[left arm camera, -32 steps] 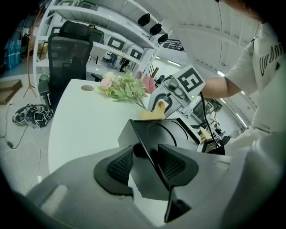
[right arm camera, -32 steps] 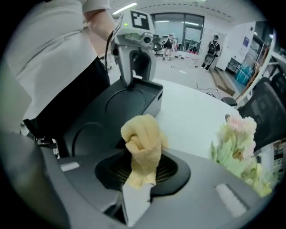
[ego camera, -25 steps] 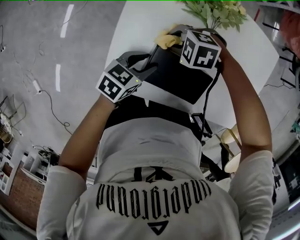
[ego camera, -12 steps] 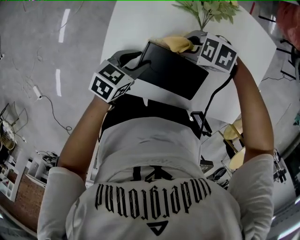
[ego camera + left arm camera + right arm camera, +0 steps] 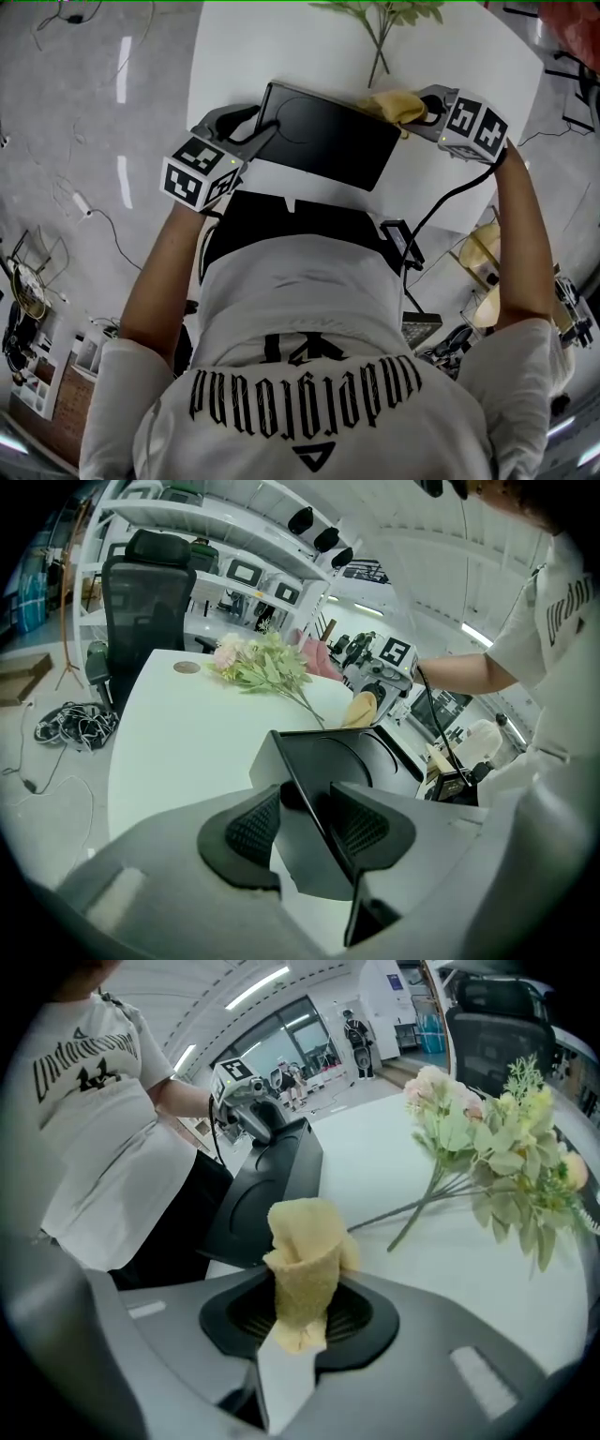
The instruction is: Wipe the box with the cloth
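Black box (image 5: 328, 141) lies on the white tabletop (image 5: 281, 47), long side across, directly in front of the person.

Left hand-held gripper (image 5: 309, 822): jaws closed on the box's left end. A thin edge of the box runs between the ribbed pads (image 5: 251, 829), both pressed to it. The box appears slightly tipped in this grip, but I cannot tell whether that end is clear of the tabletop.

Right hand-held gripper (image 5: 300, 1312): jaws clamped on a yellow cloth (image 5: 305, 1251), which stands up out of them in a bunched fold. The lower end of the cloth is lost in the dark recess between the pads.

Head view: the cloth sits at the box's far right corner and overlaps its edge. Actual contact is not resolvable there, as the fold covers the corner.

A flower sprig (image 5: 487, 1147) lies on the tabletop beyond the box, its stems pointing toward the cloth. In the head view its blooms are cut off by the top of the frame.

The near edge of the tabletop is hidden behind the person's torso.
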